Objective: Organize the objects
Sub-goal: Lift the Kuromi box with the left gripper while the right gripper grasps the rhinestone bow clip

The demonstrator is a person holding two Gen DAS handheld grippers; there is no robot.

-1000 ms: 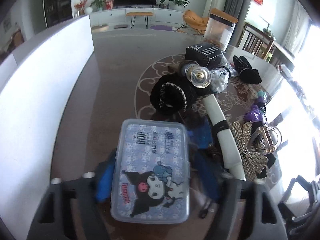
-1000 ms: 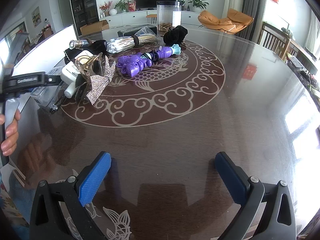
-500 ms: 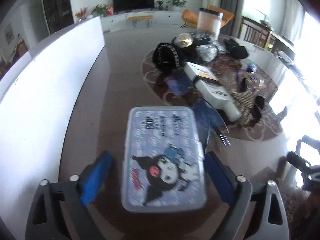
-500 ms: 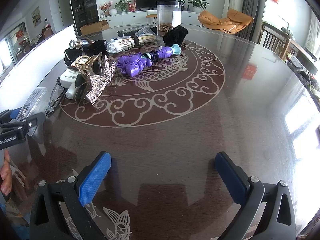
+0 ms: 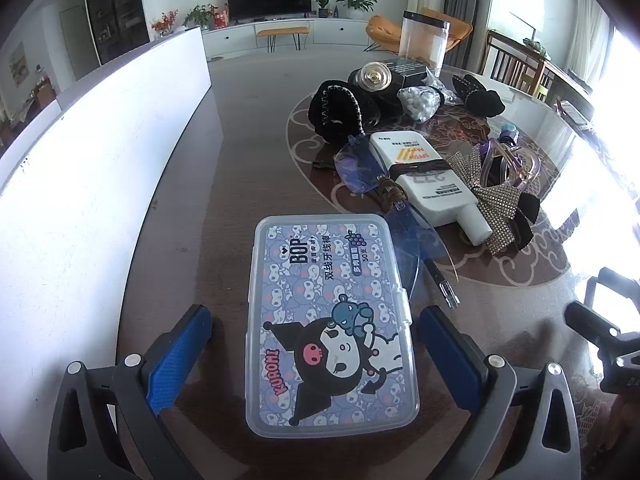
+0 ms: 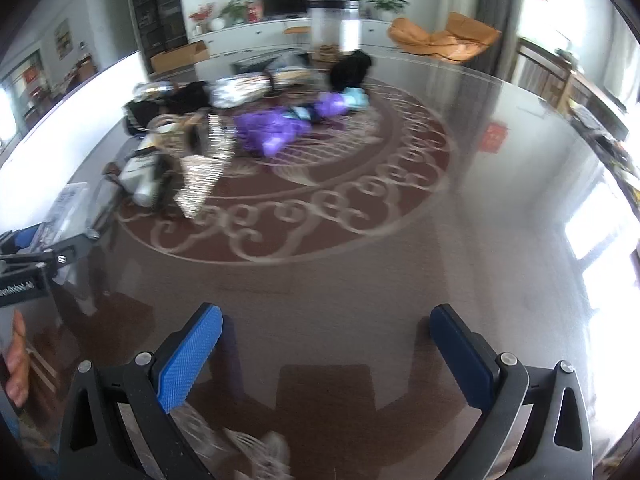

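A clear plastic box with a purple cartoon lid lies flat on the dark glass table. My left gripper is open, one blue pad on each side of the box, with a gap on both sides. Beyond the box sits a pile: a white tube, a rhinestone bow, a black knitted scrunchie and clear blue pieces. My right gripper is open over bare table, nothing between its pads. The right wrist view is blurred; the purple toy shows in it.
A white panel runs along the table's left side. A clear canister and a black box stand behind the pile. The left gripper and a hand show at the right wrist view's left edge.
My left gripper's jaws have spread wide and let go of the cartoon box, which now rests on the table. The left gripper drew back from the pile. The right gripper stays put.
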